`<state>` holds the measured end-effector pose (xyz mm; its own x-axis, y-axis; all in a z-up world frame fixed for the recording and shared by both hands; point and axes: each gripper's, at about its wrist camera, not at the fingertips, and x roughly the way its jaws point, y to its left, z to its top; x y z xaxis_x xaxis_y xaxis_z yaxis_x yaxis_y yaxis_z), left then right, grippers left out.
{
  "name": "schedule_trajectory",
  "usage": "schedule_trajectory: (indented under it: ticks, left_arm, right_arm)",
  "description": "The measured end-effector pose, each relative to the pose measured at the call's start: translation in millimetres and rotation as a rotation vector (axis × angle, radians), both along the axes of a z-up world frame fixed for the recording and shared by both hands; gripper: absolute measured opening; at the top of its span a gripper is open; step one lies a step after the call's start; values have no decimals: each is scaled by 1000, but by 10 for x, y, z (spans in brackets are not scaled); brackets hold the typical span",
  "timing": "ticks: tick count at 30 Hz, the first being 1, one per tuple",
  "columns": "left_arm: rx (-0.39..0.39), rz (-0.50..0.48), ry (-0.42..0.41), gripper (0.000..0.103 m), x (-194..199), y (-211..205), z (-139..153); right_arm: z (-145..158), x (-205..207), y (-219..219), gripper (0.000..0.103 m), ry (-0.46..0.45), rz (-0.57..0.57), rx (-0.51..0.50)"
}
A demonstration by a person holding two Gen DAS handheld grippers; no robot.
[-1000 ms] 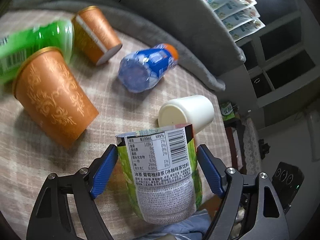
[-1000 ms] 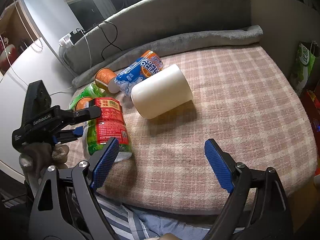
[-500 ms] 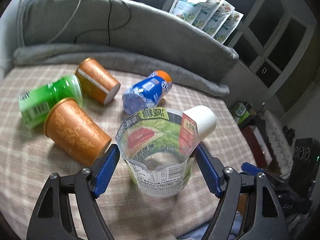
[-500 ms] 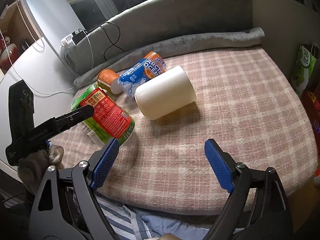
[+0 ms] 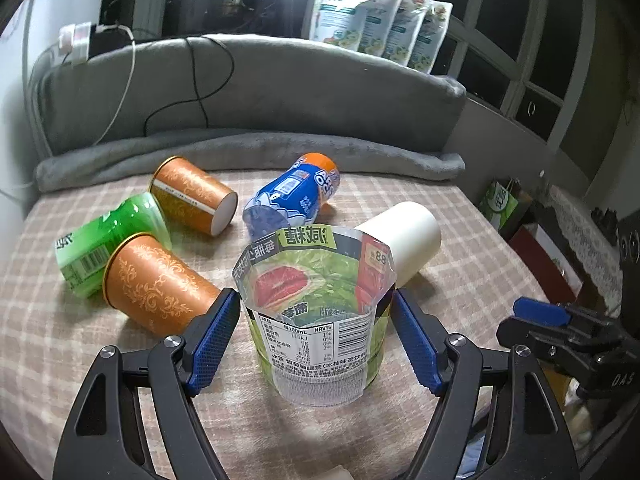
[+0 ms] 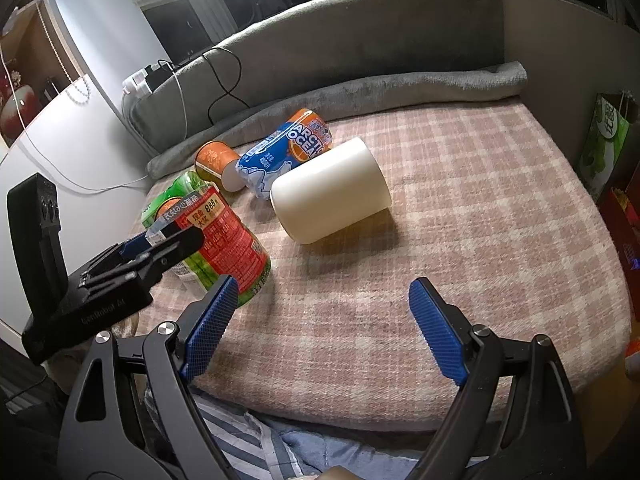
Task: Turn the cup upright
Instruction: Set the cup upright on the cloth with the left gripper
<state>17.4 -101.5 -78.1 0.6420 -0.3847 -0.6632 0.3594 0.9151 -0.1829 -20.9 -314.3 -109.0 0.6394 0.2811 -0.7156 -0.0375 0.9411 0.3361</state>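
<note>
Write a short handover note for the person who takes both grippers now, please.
Left gripper: shut on the clear cut-bottle cup with green tea label, which stands upright, mouth up, on the plaid blanket.
Right gripper: open, empty, above the blanket.
Done: this cup is flipped.
Left to do: release it. The white plastic cup and two orange paper cups lie on their sides.

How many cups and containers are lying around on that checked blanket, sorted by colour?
Orange patterned cups: 2, near one and far one
White cup: 1
Green bottle: 1
Blue bottle: 1
Clear cut-off cup with green label, between the left gripper pads: 1
Total: 6
</note>
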Motion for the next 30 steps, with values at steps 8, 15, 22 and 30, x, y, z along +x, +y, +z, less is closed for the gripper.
schedule_trajectory:
  ticks: [8,15,22,30]
  left_arm:
    - [26,-29,-13,77,-92,-73,-28]
    - [12,-42,0,77,-145,-61,-35]
    - [-3,-55,11,77,-173,-35,-31]
    - [-16,-101,43,80,-218,-85,-55]
  right_arm:
    - [10,4,-14,90,-3,0,1]
    - [33,-29,24,90,-13,-1,-6]
    - [35,-27,24,90,-14,-1,-5]
    - [61,-47,67,90,-27,-5,-17]
